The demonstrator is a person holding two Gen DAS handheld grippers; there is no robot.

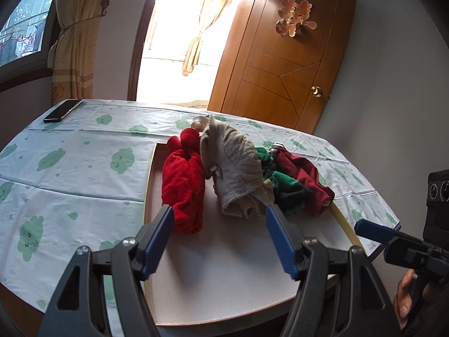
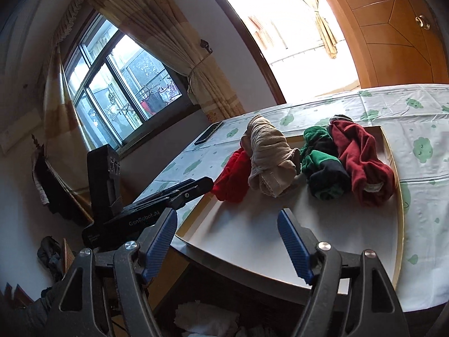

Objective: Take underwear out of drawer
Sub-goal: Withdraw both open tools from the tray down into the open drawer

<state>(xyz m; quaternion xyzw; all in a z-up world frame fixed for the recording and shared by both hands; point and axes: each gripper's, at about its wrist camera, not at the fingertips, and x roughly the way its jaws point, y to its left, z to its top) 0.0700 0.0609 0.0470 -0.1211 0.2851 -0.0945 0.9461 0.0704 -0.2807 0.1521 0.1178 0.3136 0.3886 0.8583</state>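
Several pieces of underwear lie in a row on a white tray (image 1: 224, 266) on the table: a bright red one (image 1: 183, 185), a beige one (image 1: 237, 168), a green and black one (image 1: 283, 185) and a dark red one (image 1: 306, 182). They also show in the right wrist view: red (image 2: 233, 177), beige (image 2: 269, 157), green and black (image 2: 322, 165), dark red (image 2: 362, 160). My left gripper (image 1: 219, 224) is open and empty just in front of the red and beige pieces. My right gripper (image 2: 227, 224) is open and empty at the tray's near edge (image 2: 252, 241). An open drawer (image 2: 204, 320) with pale cloth shows below the table.
The table (image 1: 70, 168) has a white cloth with green cloud prints. A black phone (image 1: 63, 111) lies at its far left corner. A wooden door (image 1: 280, 64) and a bright doorway stand behind. The right gripper's body (image 1: 407, 247) shows at the left view's right edge.
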